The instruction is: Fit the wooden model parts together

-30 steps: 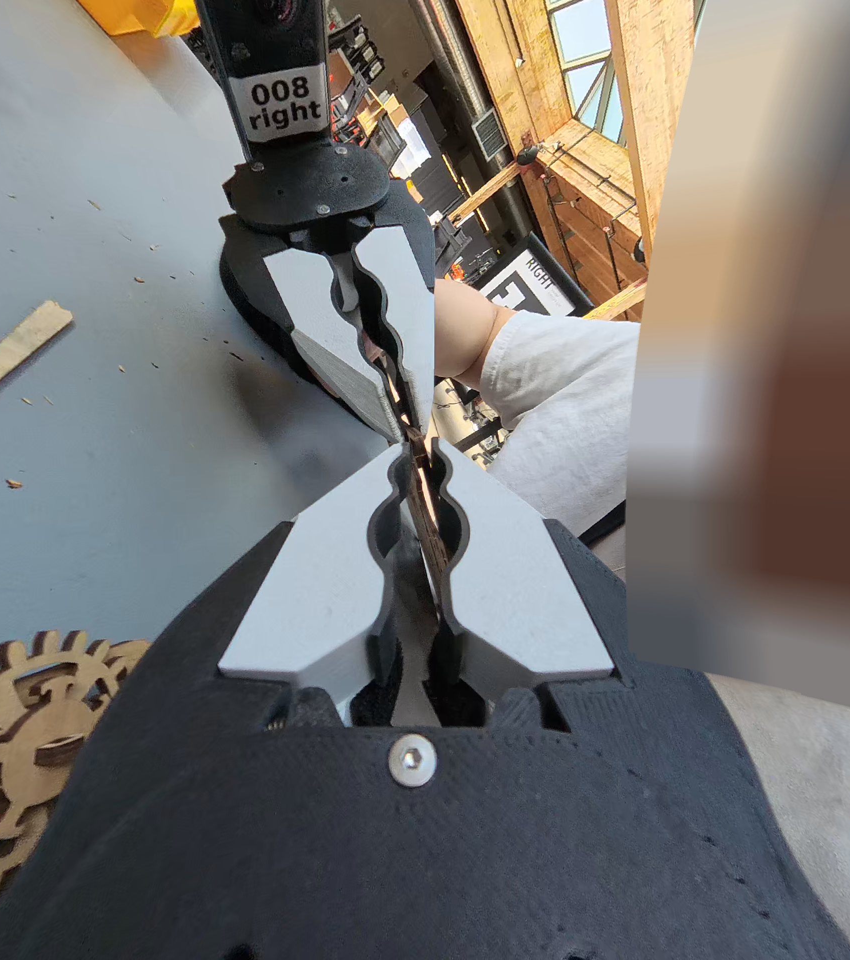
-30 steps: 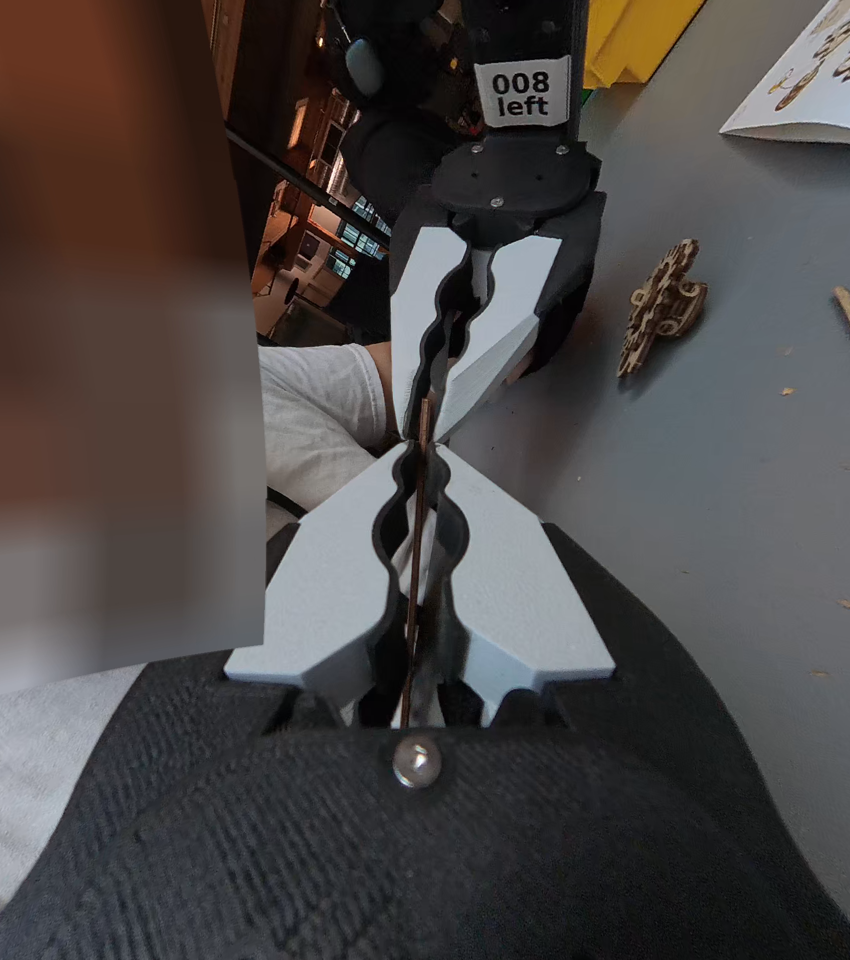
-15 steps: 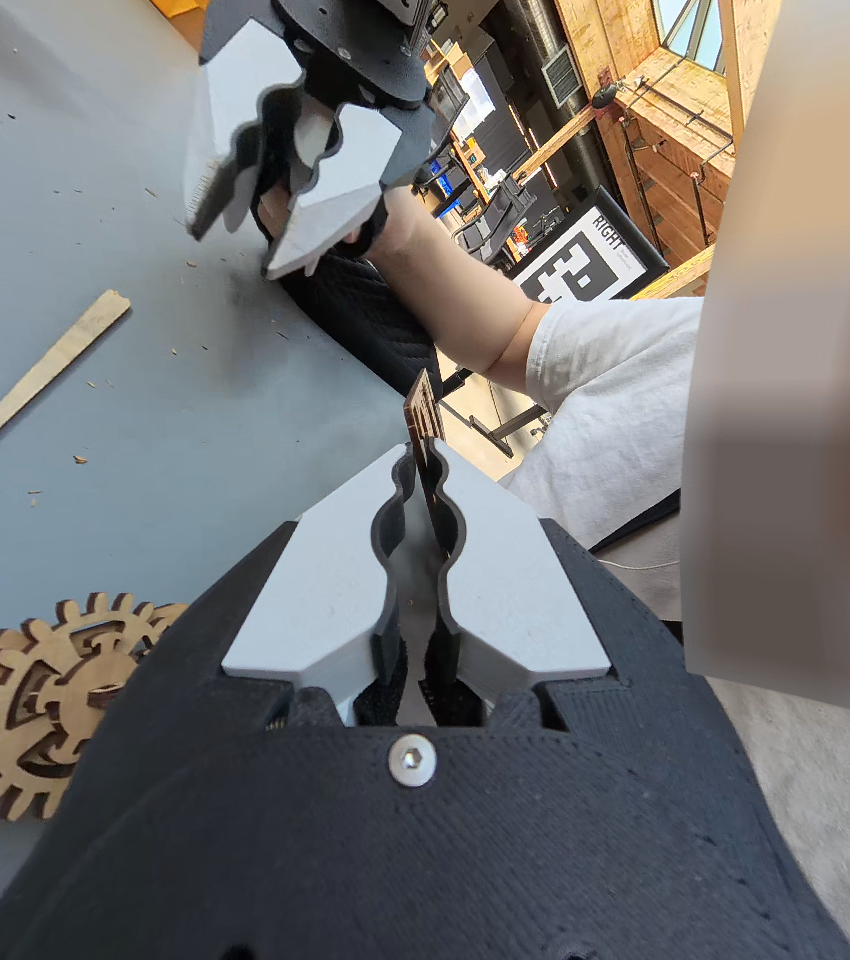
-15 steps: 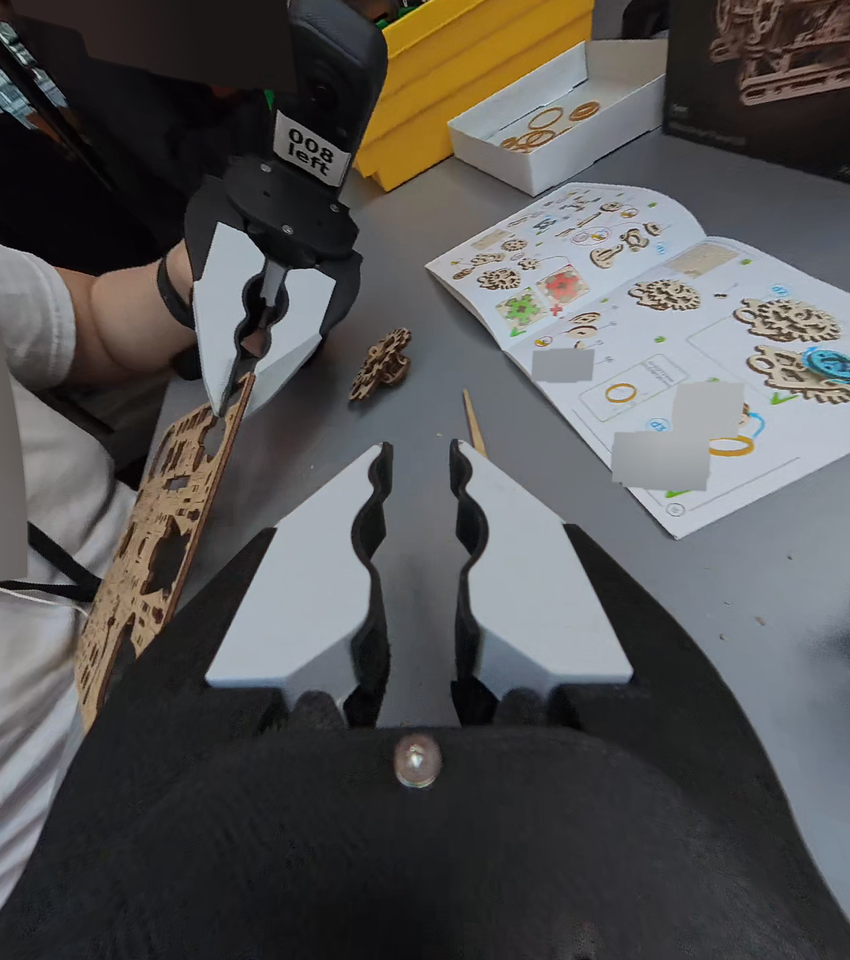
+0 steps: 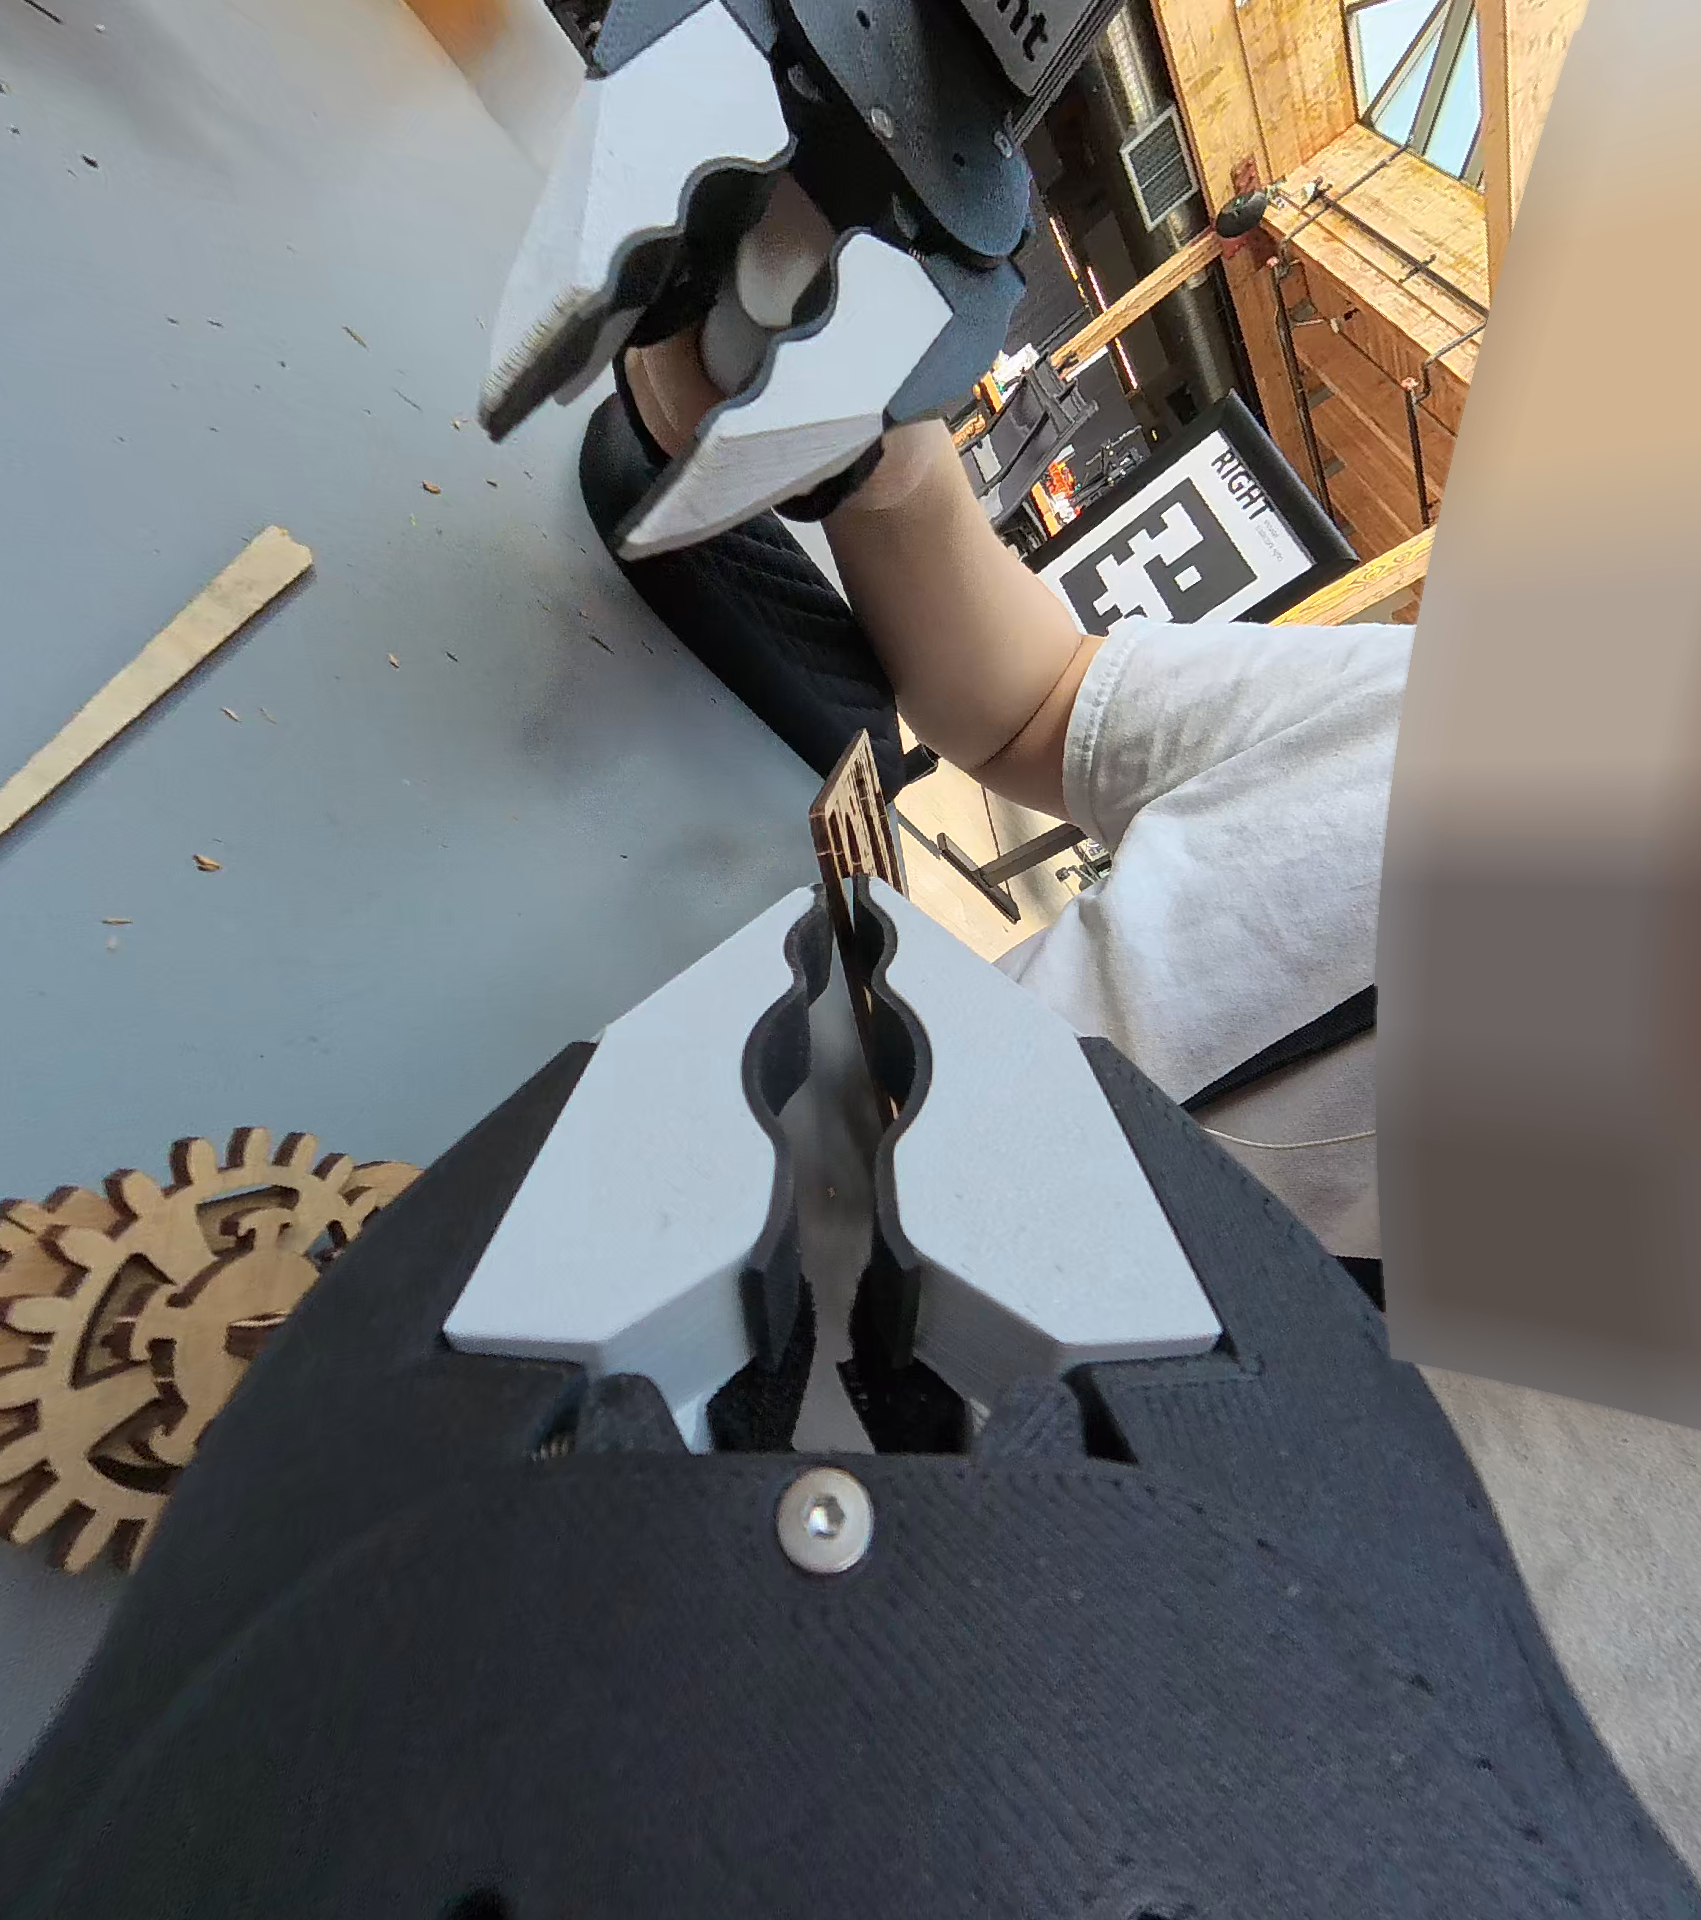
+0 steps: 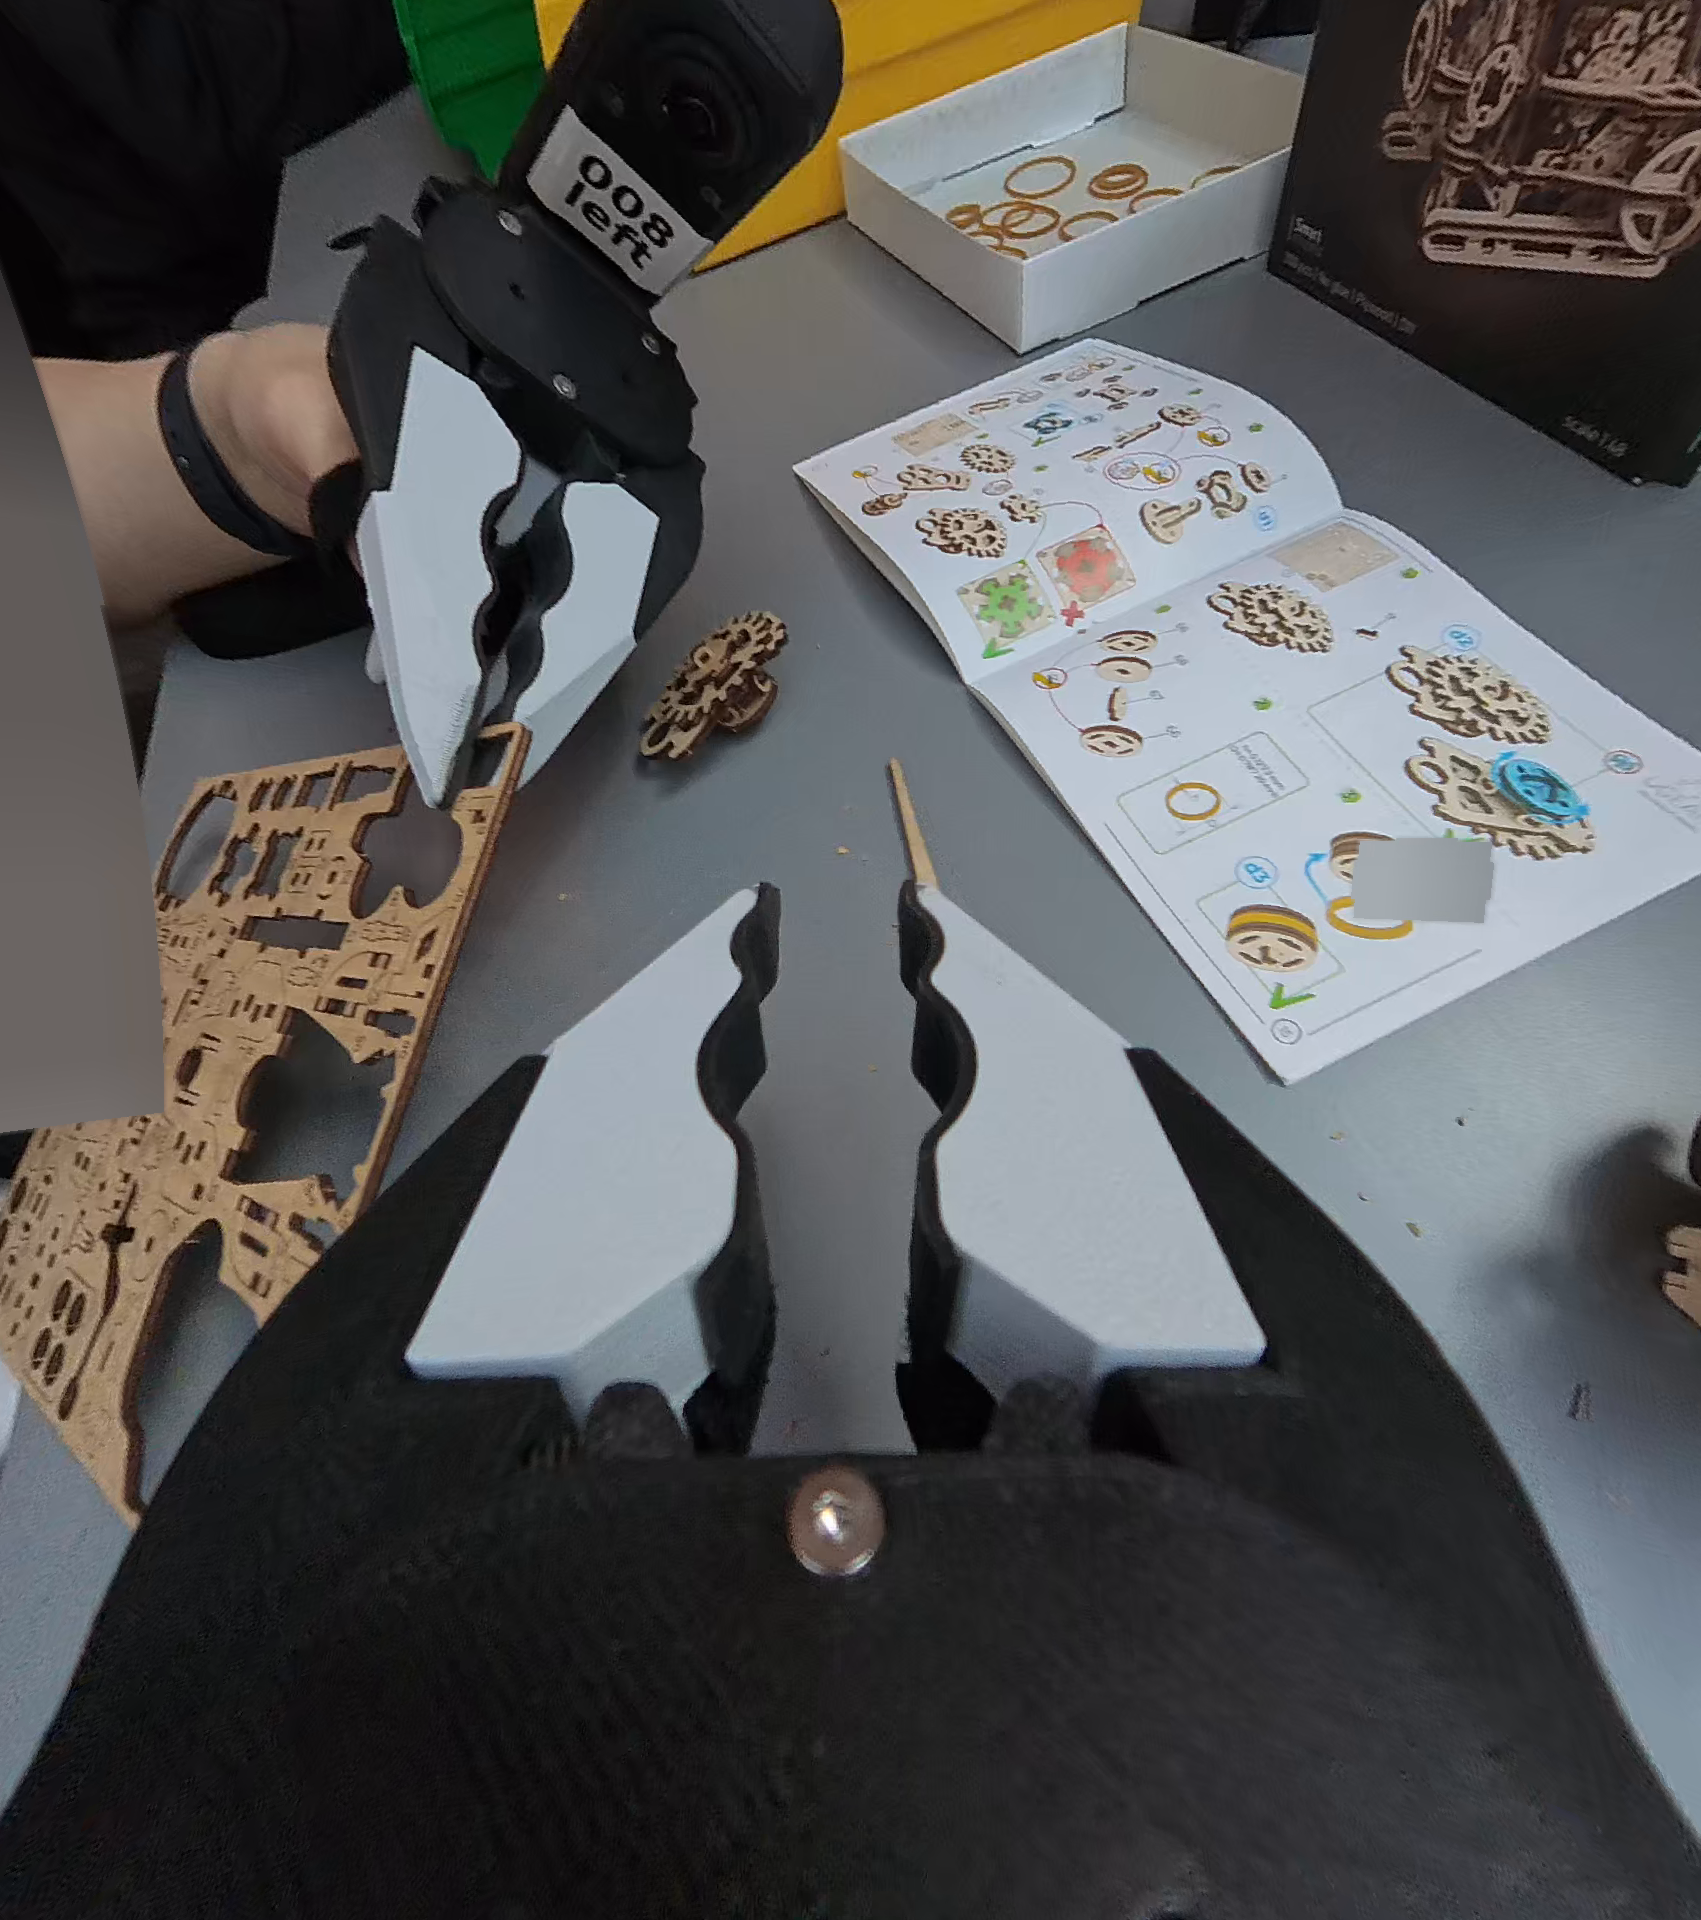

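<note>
Black tongs [image 6: 833, 904], grey wavy fingers [image 6: 617, 1143]

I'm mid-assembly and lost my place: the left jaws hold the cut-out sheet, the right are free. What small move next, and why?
Probably bring the open right gripper to the wooden sheet to press a part out: the left gripper pinches only its corner, and the sheet hangs past the table edge.

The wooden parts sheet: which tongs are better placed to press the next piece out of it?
Probably the right tongs: they are open, empty and close beside the wooden parts sheet. The left tongs are shut on its corner, holding it.
</note>
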A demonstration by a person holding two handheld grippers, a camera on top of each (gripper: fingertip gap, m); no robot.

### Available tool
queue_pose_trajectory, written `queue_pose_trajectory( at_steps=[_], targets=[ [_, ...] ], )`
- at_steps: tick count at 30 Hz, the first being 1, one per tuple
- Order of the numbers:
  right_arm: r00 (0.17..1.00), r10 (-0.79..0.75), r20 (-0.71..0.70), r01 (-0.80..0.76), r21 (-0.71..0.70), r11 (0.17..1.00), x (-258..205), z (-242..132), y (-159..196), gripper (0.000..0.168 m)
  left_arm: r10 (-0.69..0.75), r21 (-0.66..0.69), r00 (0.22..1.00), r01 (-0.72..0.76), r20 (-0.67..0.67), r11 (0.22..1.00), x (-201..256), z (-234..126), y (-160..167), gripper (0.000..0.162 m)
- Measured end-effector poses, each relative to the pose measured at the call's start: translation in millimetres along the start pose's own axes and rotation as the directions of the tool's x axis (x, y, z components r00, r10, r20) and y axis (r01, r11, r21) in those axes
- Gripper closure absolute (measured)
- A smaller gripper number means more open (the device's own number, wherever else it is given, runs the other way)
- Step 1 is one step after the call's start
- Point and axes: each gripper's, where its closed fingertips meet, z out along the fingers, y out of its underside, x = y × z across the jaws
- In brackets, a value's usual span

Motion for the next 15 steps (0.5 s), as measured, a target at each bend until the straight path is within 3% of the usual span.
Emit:
queue_pose_trajectory(
  at_steps=[4, 6, 10, 11, 12, 15],
  targets=[
    [0.996, -0.058, -0.070, 0.046, -0.162, 0.986, 34, 8, 36, 0.140, -0.008, -0.008, 1.000, 0.008, 0.018, 1.000, -2, -1, 1, 0.161],
    [0.999, -0.020, -0.032, 0.015, -0.168, 0.986, 32, 15, 42, 0.140, -0.005, -0.012, 1.000, 0.005, 0.026, 1.000, -3, -2, 1, 0.162],
    [0.995, -0.088, -0.053, 0.074, -0.219, 0.973, 37, 19, 52, 0.139, -0.006, -0.016, 1.000, 0.007, 0.030, 1.000, -4, -3, 2, 0.162],
    [0.994, -0.094, -0.061, 0.078, -0.216, 0.973, 39, 18, 53, 0.143, -0.009, -0.016, 0.999, 0.009, 0.031, 1.000, -4, -3, 2, 0.162],
    [0.995, -0.083, -0.053, 0.070, -0.212, 0.975, 39, 17, 53, 0.160, -0.011, -0.016, 0.999, 0.012, 0.032, 1.000, -5, -4, 2, 0.162],
    [0.997, -0.071, -0.024, 0.064, -0.220, 0.973, 35, 11, 53, 0.160, -0.025, -0.006, 0.999, 0.025, 0.042, 1.000, -7, -5, 1, 0.162]
  ],
)
